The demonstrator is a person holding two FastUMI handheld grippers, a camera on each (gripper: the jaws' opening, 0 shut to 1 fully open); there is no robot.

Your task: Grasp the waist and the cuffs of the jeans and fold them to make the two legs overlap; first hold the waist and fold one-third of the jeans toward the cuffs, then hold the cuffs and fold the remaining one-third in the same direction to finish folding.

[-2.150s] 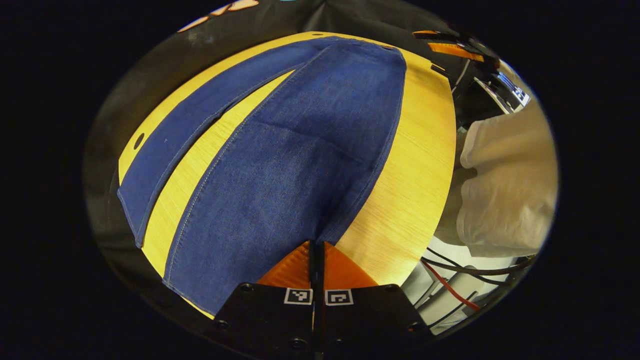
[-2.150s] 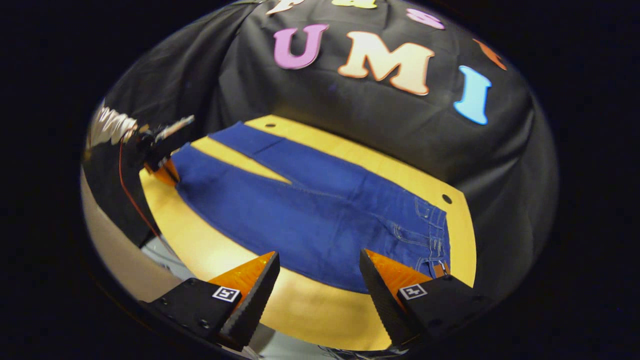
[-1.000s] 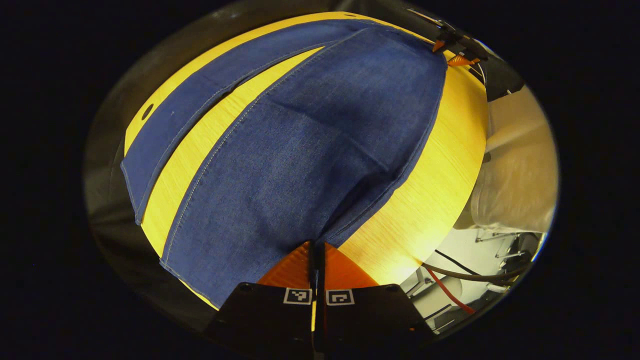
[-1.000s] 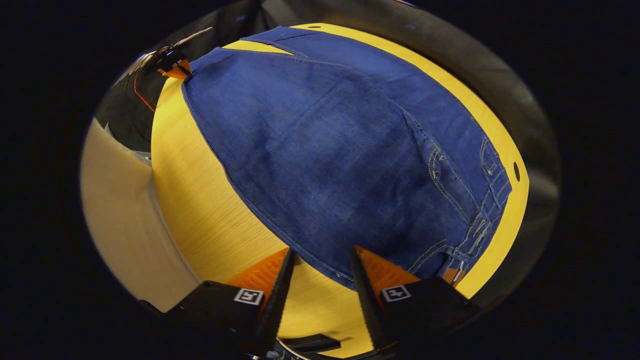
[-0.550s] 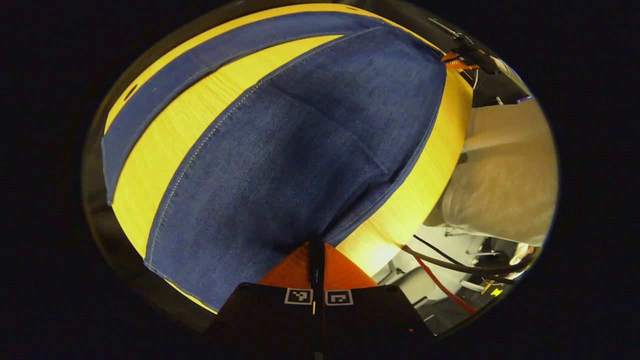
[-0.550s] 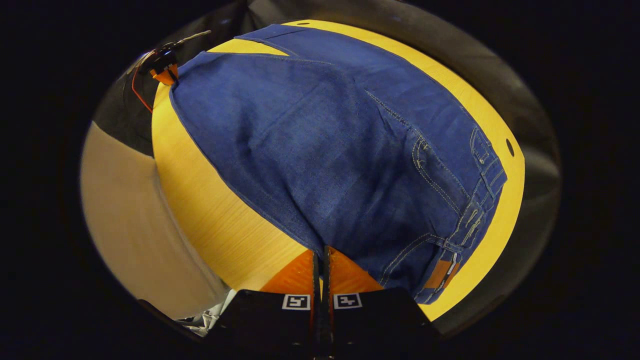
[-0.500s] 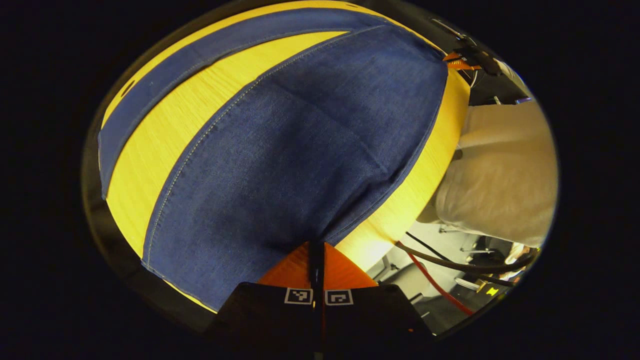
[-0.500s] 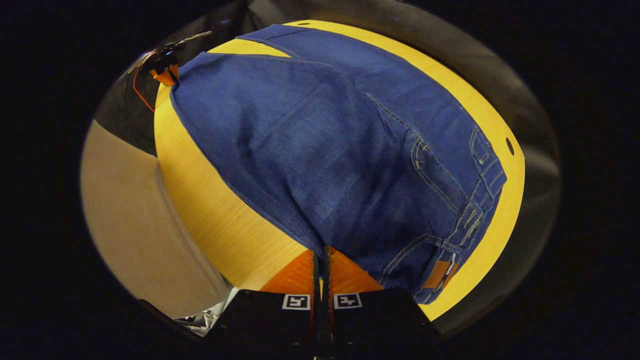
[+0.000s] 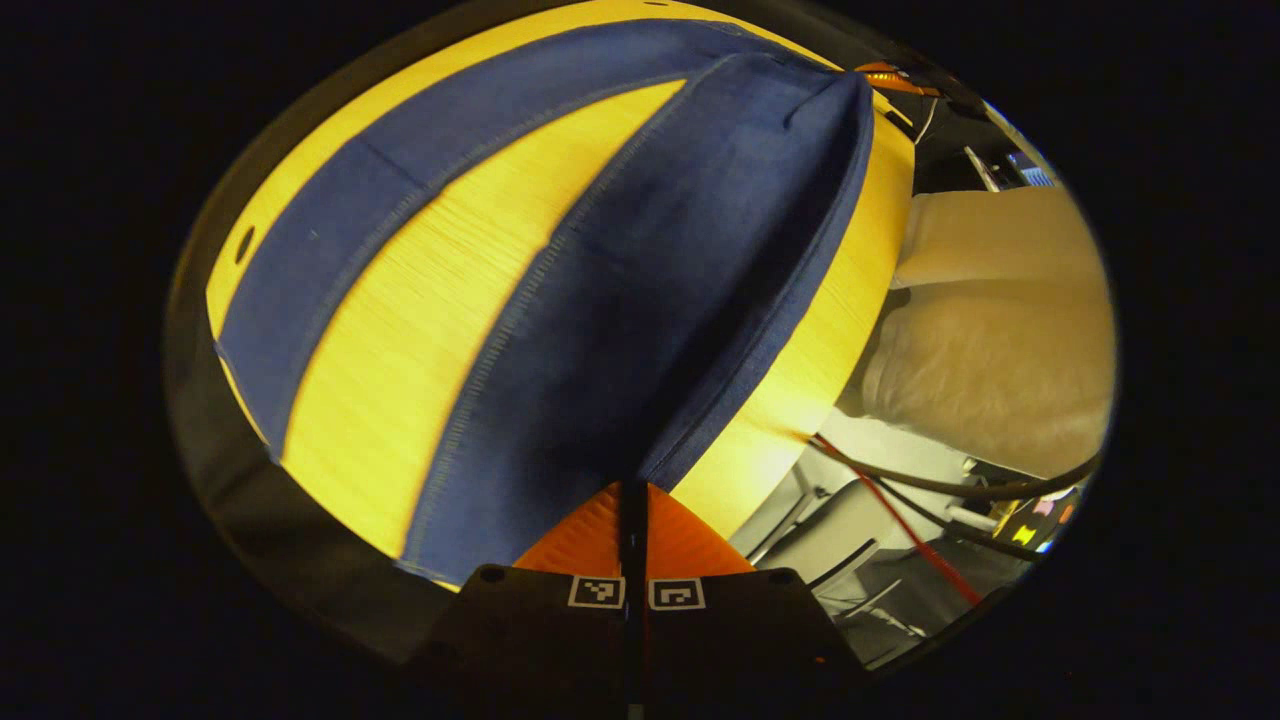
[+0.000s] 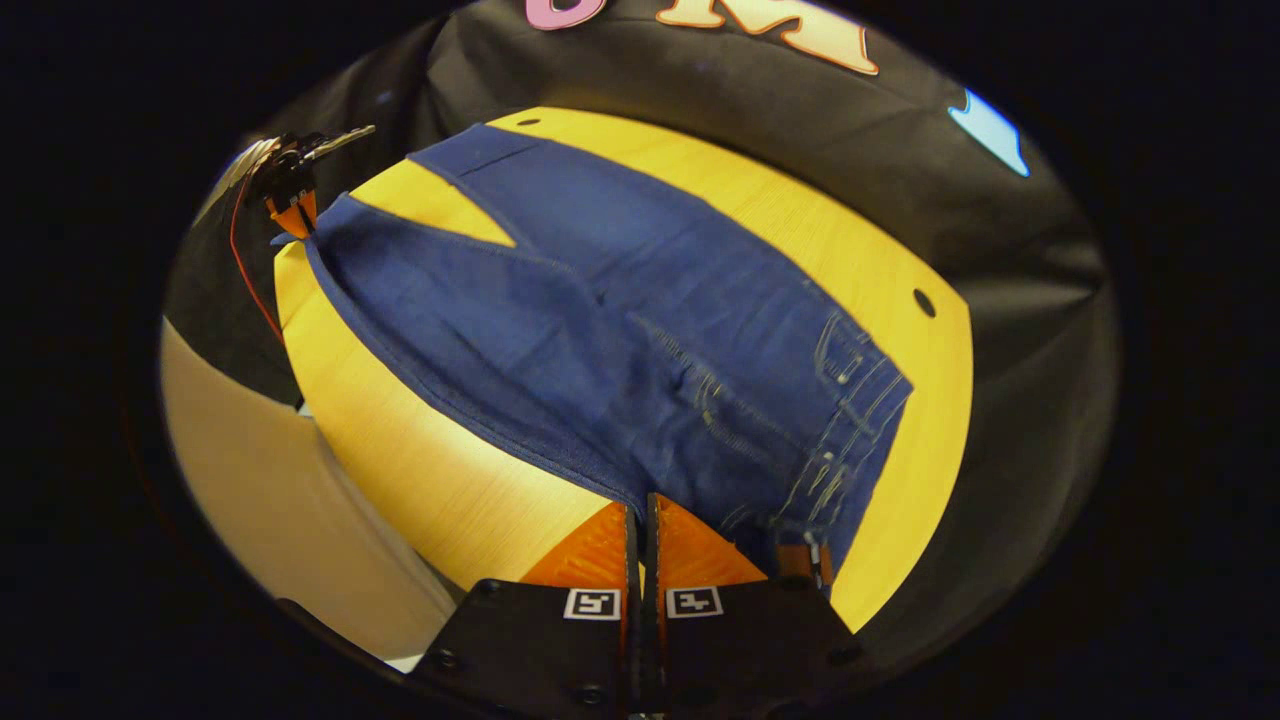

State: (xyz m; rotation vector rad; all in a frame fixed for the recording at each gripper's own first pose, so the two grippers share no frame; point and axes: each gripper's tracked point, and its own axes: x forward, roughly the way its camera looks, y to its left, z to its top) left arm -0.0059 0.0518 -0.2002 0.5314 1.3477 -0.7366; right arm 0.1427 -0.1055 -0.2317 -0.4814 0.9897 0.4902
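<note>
left gripper point(image 9: 632, 490) fingers clenched on the near cuff of the jeans point(image 9: 640, 290); right gripper point(image 10: 641, 505) fingers clenched on the waist edge above the yellow desk point(image 10: 440, 480).

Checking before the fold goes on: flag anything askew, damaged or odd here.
Nothing stands out. The left gripper and right gripper are shut on the near edge of the jeans, lifting it off the table; the far leg lies flat, undamaged.

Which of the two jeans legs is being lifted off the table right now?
The near blue denim leg, pinched at its cuff by the left tool; the far leg lies flat on the yellow table.
</note>
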